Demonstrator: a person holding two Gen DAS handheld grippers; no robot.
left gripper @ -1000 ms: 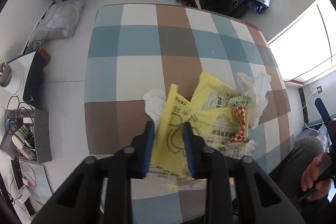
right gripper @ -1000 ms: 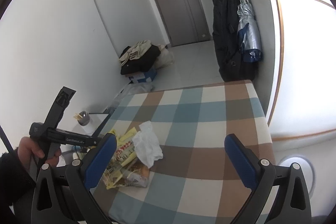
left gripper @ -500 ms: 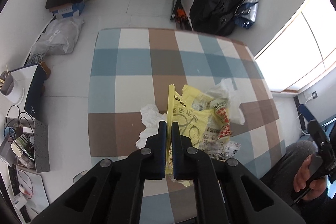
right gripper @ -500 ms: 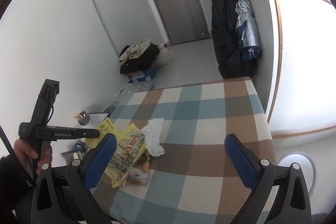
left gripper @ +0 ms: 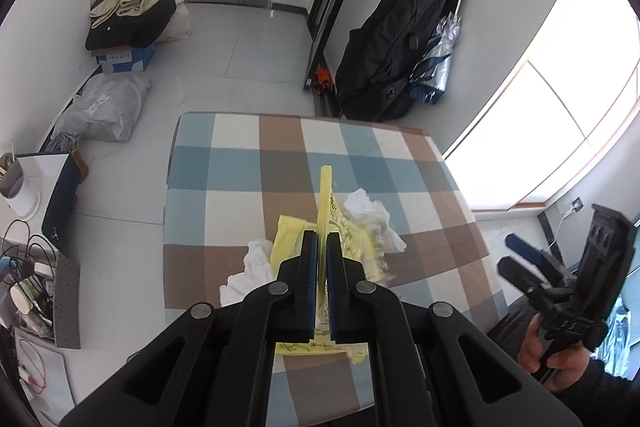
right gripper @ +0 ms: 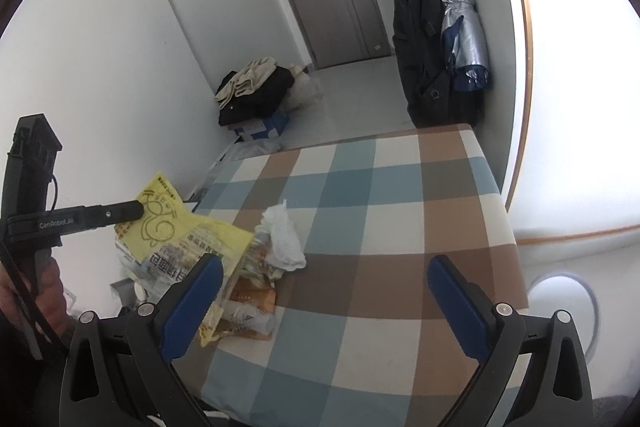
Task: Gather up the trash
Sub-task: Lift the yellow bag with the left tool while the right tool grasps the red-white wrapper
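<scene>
Bag (left gripper: 325, 195), yellow, is clamped at centre frame by left hand-held gripper (left gripper: 322, 247); right hand-held gripper (right gripper: 320, 291) is held apart over bench (right gripper: 400, 187).

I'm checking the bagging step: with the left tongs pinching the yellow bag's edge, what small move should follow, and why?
Probably bring the open right tongs to the yellow bag's free edge. The left tongs are shut on one edge only; crumpled tissue lies beside the bag on the checked table.
</scene>
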